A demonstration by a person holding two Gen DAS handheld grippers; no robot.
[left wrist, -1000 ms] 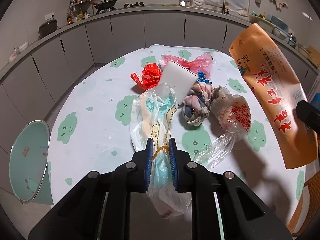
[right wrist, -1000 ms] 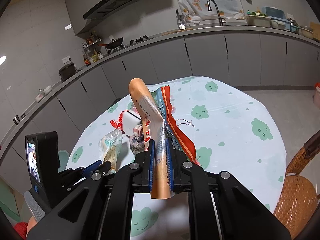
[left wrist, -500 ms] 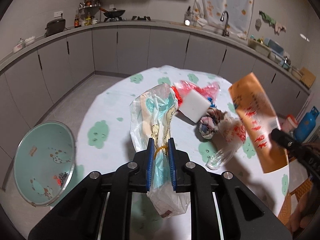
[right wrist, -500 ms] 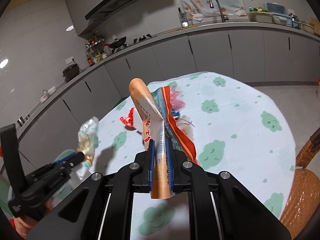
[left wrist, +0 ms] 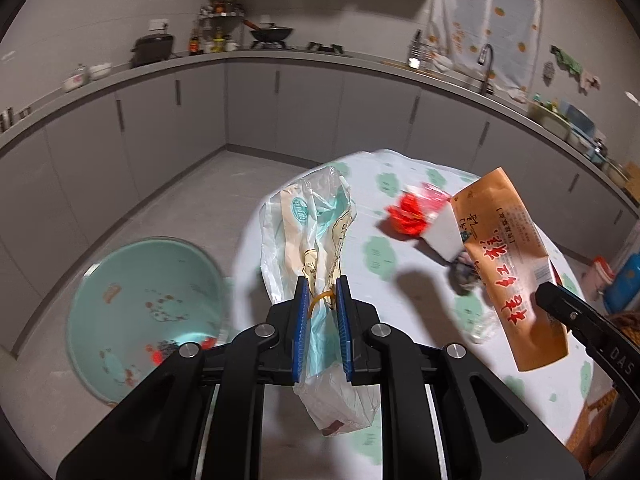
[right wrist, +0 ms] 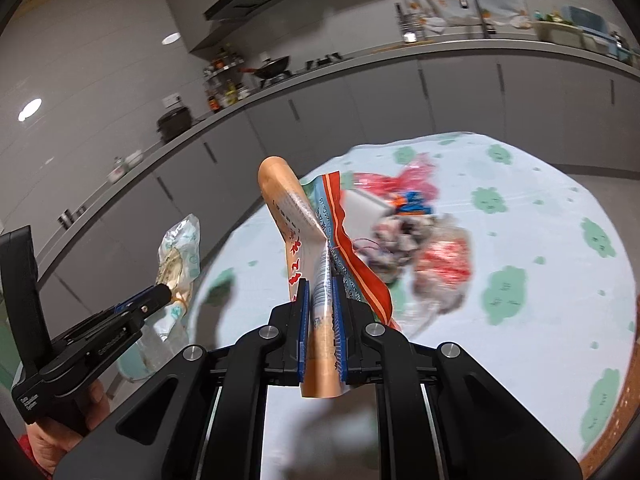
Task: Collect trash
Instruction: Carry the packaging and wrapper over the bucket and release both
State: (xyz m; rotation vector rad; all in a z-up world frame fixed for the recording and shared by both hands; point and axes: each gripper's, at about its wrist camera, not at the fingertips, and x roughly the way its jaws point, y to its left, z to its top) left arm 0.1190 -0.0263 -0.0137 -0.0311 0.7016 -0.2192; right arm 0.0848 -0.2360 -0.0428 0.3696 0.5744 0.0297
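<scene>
Clamping a clear plastic bag (left wrist: 316,240) between its blue pads, the left hand-held gripper (left wrist: 322,300) holds it up in the air beside the worktop (left wrist: 400,256), with the bag's knotted neck in the jaws and its loose end hanging below them. Down to its left on the floor stands a mint-green bin (left wrist: 140,284), open, with a few scraps lying inside. To the right, the right hand-held gripper (right wrist: 320,300) is pressed tight on an orange packet (right wrist: 296,236) with red characters, held upright above the worktop edge; a red-trimmed wrapper (right wrist: 344,240) is caught in the same grip, fanned out to the packet's right. Farther out on the cloud-print cloth lies the remaining heap: a clear bag with red print (right wrist: 444,268), a crumpled patterned wad (right wrist: 396,240), a white block (left wrist: 440,236), something small and blue (right wrist: 412,202), a red bag (left wrist: 408,216) and a pink bag (right wrist: 404,178), all close together. Beyond the worktop, grey cabinets (left wrist: 304,104) curve round the room.
</scene>
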